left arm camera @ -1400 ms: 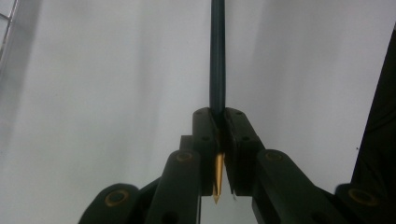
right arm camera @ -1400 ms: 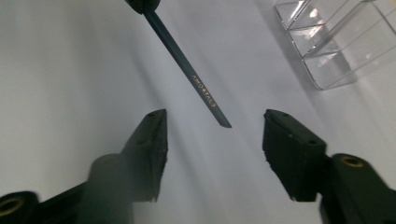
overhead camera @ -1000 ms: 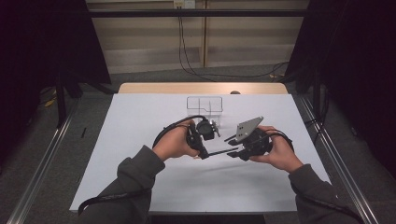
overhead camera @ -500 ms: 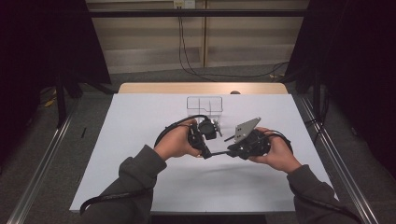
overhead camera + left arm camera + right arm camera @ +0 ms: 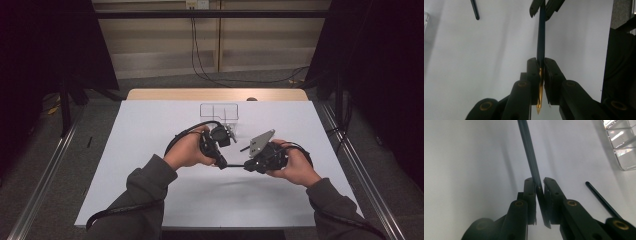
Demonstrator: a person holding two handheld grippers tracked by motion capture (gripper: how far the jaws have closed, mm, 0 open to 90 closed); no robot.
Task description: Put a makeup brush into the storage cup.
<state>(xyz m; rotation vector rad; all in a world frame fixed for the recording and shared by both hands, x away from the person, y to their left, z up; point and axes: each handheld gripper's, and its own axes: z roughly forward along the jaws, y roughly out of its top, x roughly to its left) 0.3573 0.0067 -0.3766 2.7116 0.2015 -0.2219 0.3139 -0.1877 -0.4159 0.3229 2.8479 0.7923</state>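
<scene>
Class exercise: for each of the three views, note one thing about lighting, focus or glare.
High view: white table cover lit, surroundings dark. Left gripper view: pen sharp, near jaws soft. Right gripper view: glare on clear tray, jaws blurred.

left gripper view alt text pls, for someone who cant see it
The left tongs are shut on a dark pen near its gold tip, over a white table. The right tongs grip the pen's far end, and another dark stick lies at top left.

Dark pen, gold tip, held level
</scene>
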